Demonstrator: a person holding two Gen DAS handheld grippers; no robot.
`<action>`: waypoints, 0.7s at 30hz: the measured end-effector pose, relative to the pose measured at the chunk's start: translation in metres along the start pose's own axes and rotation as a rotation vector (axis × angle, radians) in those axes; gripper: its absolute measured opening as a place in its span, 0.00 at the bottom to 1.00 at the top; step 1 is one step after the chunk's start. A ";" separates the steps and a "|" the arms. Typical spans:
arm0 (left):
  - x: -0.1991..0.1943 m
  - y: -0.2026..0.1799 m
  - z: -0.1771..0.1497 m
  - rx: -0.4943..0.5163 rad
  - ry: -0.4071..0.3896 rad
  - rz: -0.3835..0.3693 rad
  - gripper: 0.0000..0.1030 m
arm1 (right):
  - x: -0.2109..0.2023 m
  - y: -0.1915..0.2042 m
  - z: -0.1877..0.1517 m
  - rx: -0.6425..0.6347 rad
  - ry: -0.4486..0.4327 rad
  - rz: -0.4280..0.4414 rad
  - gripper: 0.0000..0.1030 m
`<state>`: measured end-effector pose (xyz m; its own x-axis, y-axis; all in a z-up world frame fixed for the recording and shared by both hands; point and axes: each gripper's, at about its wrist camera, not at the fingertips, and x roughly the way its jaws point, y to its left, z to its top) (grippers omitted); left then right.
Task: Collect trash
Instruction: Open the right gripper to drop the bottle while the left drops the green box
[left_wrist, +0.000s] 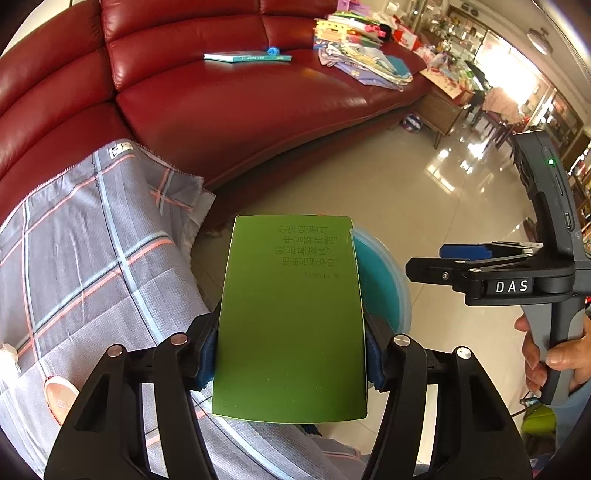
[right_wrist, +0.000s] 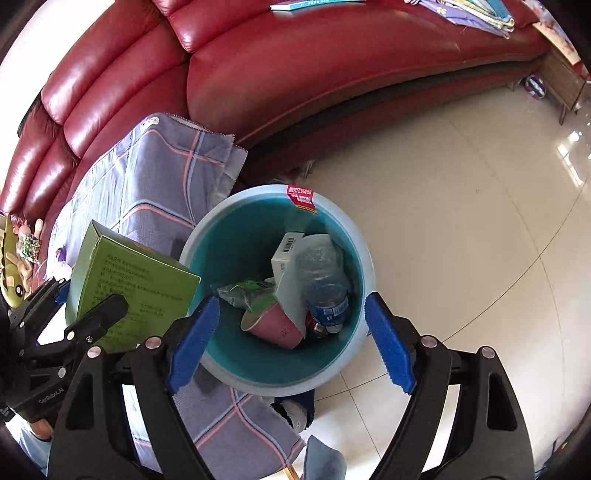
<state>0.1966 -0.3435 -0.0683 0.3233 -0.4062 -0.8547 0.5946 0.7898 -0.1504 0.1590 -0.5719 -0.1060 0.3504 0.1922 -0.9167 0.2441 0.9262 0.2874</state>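
Observation:
My left gripper (left_wrist: 290, 354) is shut on a green carton (left_wrist: 291, 314), its blue pads pressed on the carton's two long sides. The carton hides most of the light blue bin (left_wrist: 391, 273) below it. In the right wrist view the same green carton (right_wrist: 136, 284) hangs at the bin's left rim, held by the left gripper (right_wrist: 88, 317). My right gripper (right_wrist: 291, 343) stands open above the bin (right_wrist: 332, 218), nothing between its blue pads (right_wrist: 388, 343). Inside the bin lie a pink paper cup (right_wrist: 277, 328), a plastic bottle (right_wrist: 325, 288), a white box (right_wrist: 288, 254) and a green wrapper (right_wrist: 247, 295).
A red leather sofa (left_wrist: 207, 99) curves behind the bin, with a teal book (left_wrist: 247, 57) and a pile of papers and cloth (left_wrist: 362, 55) on it. A grey plaid cloth (left_wrist: 92, 236) covers a surface at left. Pale tiled floor (right_wrist: 461, 221) spreads to the right. A hand (left_wrist: 554, 354) holds the right gripper.

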 end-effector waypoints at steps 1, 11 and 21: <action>0.002 -0.001 0.001 0.002 0.002 -0.001 0.60 | -0.001 -0.001 0.000 0.003 0.000 -0.002 0.75; 0.017 -0.019 0.008 0.038 0.018 0.039 0.82 | -0.013 -0.019 -0.002 0.040 -0.011 -0.029 0.85; 0.005 -0.013 0.003 0.023 0.001 0.068 0.96 | -0.013 -0.014 -0.006 0.042 0.001 -0.038 0.89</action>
<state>0.1923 -0.3568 -0.0691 0.3626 -0.3512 -0.8632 0.5883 0.8047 -0.0803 0.1458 -0.5855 -0.1001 0.3393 0.1577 -0.9274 0.2945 0.9185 0.2639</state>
